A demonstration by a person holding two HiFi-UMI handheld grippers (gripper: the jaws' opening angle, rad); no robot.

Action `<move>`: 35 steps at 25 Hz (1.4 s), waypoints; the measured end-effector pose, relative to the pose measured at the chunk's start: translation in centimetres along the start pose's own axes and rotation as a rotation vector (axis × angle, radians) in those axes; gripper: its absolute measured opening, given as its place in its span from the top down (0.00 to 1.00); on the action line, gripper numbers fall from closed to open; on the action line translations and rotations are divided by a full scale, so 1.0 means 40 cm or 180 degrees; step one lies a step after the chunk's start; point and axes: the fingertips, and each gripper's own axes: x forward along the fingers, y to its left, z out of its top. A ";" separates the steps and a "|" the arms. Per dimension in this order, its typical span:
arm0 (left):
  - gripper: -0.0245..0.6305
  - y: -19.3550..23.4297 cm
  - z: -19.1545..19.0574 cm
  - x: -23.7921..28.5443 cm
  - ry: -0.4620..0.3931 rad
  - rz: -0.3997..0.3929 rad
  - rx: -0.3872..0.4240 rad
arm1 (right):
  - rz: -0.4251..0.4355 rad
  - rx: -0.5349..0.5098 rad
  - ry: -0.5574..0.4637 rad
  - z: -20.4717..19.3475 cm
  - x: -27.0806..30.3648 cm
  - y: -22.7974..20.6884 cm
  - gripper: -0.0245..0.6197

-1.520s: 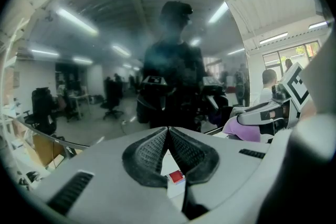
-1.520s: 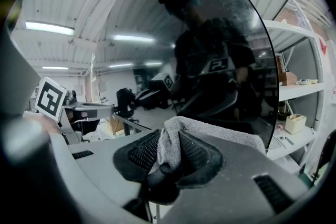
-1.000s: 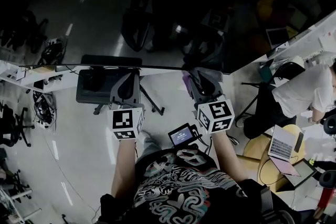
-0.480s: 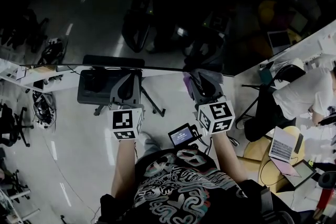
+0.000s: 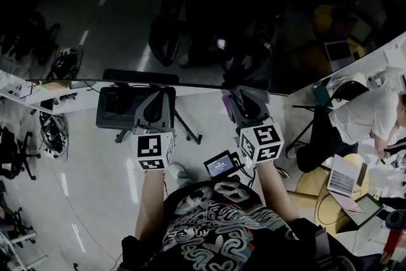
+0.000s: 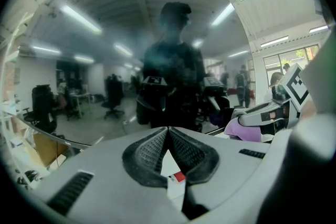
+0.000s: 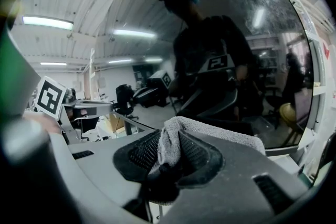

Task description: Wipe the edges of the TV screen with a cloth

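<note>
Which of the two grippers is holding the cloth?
The right gripper: its jaws clamp a grey cloth. The left gripper has its jaws shut on nothing.

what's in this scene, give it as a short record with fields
setting: person stands facing a dark TV that mirrors the room
left tool: shut, nothing in it, near the TV's lower edge
right tool: shut on a grey cloth, near the TV's lower edge
cloth on TV: cannot tell whether it touches
</note>
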 end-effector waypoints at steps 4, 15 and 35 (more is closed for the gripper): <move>0.93 0.005 -0.014 0.004 0.0019 0.0002 -0.0022 | 0.0000 0.0003 0.0018 -0.009 0.011 0.001 0.77; 0.93 0.027 -0.016 -0.016 0.0016 0.0087 -0.0058 | 0.0061 -0.0009 0.0038 -0.009 0.022 0.014 0.77; 0.93 0.115 -0.030 -0.038 0.0026 0.0063 -0.0093 | 0.0069 -0.0056 0.0057 0.007 0.069 0.095 0.77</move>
